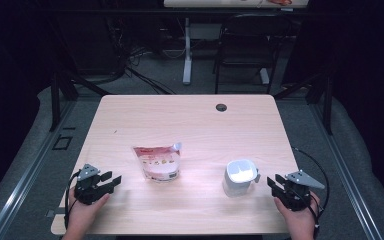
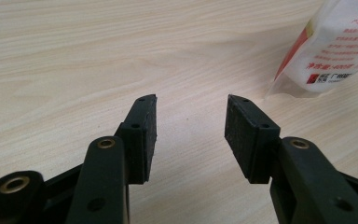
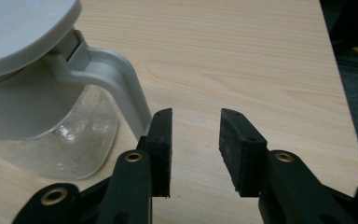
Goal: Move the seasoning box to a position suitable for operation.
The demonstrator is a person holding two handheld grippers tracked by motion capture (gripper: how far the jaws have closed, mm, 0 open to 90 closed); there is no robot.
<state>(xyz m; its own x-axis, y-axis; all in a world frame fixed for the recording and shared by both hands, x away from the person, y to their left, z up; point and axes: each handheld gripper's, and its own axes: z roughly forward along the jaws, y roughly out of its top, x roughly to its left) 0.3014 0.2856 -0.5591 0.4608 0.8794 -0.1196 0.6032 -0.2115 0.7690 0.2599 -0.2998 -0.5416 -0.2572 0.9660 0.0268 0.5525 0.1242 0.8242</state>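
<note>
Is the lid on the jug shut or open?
Shut. The grey lid lies flat across the top of the jug.

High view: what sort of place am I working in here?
Likely a lab or recording workspace, not a home: a light wooden desk with a cable hole stands on grey flooring, tangled black cables lie behind it, and a black office chair sits by another height-adjustable table.

One pouch (image 1: 156,162), one lidded jug (image 1: 240,177), two grippers, one table (image 1: 190,120)
</note>
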